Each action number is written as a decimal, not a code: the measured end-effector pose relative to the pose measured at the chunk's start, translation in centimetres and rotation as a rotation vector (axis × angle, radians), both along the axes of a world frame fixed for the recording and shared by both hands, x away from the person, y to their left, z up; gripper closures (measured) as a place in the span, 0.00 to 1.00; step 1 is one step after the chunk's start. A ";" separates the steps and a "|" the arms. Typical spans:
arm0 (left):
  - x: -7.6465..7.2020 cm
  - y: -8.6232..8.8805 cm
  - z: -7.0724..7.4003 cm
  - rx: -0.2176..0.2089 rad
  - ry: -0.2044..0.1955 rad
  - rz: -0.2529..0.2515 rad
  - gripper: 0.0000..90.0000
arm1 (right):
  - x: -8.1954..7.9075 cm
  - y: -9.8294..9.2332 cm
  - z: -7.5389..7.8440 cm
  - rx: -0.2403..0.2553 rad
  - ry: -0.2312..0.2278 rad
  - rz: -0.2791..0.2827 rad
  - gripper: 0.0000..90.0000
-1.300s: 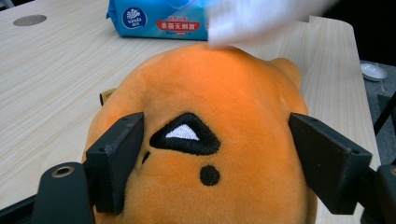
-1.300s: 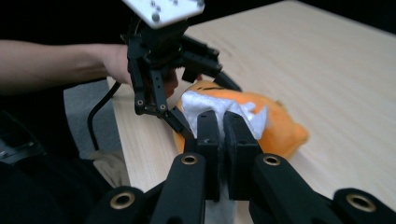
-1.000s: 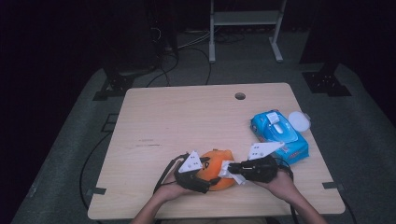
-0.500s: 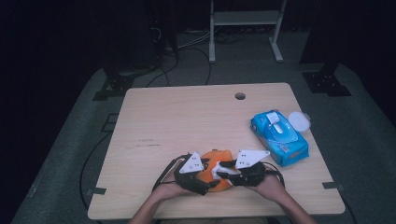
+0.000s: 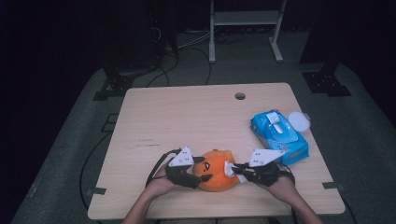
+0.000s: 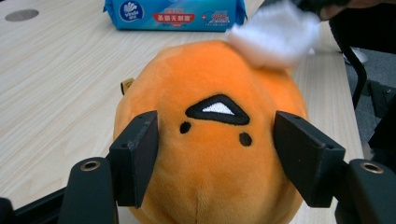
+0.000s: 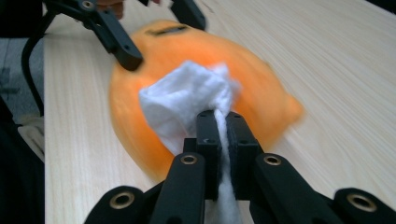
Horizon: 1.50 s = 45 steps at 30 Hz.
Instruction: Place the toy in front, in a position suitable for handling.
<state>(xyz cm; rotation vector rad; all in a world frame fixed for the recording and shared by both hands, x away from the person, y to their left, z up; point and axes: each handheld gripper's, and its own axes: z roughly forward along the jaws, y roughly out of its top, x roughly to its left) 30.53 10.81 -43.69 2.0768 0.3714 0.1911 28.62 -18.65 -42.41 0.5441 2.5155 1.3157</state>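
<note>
We see the orange plush toy (image 5: 216, 170) lying near the front edge of the wooden surface (image 5: 187, 116), between our two hands, its long axis running roughly left to right across the surface; its face – two dots and a dark triangular mouth – points toward the left tongs (image 5: 198, 170), as the left gripper view shows. The left tongs (image 6: 215, 154) straddle the toy at a narrow setting, one pad on each side of the face; their jaws have just been closing with the plush between them, and the pads sit against the fur. The right tongs (image 7: 217, 128) are pinched tight on a white wipe (image 7: 187, 100), whose bunched end presses on the far, upper side of the toy – in the high view it is the white patch (image 5: 229, 169) at the toy's right flank. The blue wipe pack (image 5: 279, 135) lies well apart to the right, with a white round lid (image 5: 299, 121) just beside it. Compared with a second ago, the right hand has come in from beside the pack to the toy, and the toy has stayed in place
</note>
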 end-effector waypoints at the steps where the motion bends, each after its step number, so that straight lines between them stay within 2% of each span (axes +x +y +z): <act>1: 0.1 0.1 -0.1 -0.006 0.004 0.001 0.36 | 0.1 -0.5 0.0 0.010 0.013 -0.009 0.94; 2: 0.1 0.1 -0.3 -0.020 0.007 0.005 0.36 | 0.1 -0.9 -0.1 0.023 0.031 -0.016 0.94; 4: -0.1 -0.1 -0.5 -0.018 -0.001 0.011 0.35 | 0.1 -0.7 -0.4 0.030 0.034 -0.017 0.94; 9: -0.3 -0.4 -0.4 -0.004 -0.014 0.019 0.34 | -0.6 1.0 0.5 -0.002 -0.030 0.018 0.88; 13: -0.1 -0.4 -0.4 -0.013 -0.011 0.017 0.35 | -1.2 1.7 0.9 -0.008 -0.053 0.034 0.77; 17: -0.2 -0.5 -0.4 -0.008 -0.016 0.013 0.37 | -1.2 3.0 1.1 -0.027 -0.104 0.064 0.64; 21: -0.2 -0.6 -0.2 0.019 -0.030 -0.006 0.39 | -1.1 4.5 1.2 -0.037 -0.133 0.088 0.59; 23: -0.2 -0.5 -0.2 0.041 -0.038 -0.024 0.40 | -0.8 4.9 0.9 -0.044 -0.128 0.095 0.59; 25: -0.2 -0.3 -0.3 0.050 -0.037 -0.053 0.40 | -0.5 5.0 0.5 -0.027 -0.115 0.103 0.62; 27: -0.3 -0.3 -0.3 0.057 -0.035 -0.087 0.37 | -0.5 5.2 0.0 -0.035 -0.109 0.096 0.76; 29: -0.3 -0.2 -0.3 0.056 -0.024 -0.101 0.34 | -0.8 5.5 -0.3 -0.041 -0.098 0.097 0.83; 33: 0.1 0.2 -0.4 0.017 -0.006 -0.068 0.31 | -0.6 4.7 0.5 -0.007 -0.048 0.079 0.87; 34: 0.1 0.3 -0.4 0.011 -0.003 -0.055 0.31 | -0.6 4.0 0.9 0.011 -0.034 0.068 0.88; 38: 0.3 0.6 -0.6 -0.005 0.005 -0.042 0.31 | -0.9 1.0 1.3 -0.001 -0.034 0.009 0.88; 41: 0.4 0.4 -0.7 -0.018 0.001 -0.032 0.31 | -0.6 -0.9 0.6 -0.023 -0.022 -0.041 0.88; 43: 0.4 -0.1 -0.6 -0.012 -0.016 -0.006 0.30 | -0.5 -0.9 0.4 -0.009 -0.009 -0.039 0.88; 45: 0.5 -0.4 -0.8 -0.046 -0.011 0.037 0.30 | -1.1 0.6 0.6 0.009 -0.008 0.024 0.88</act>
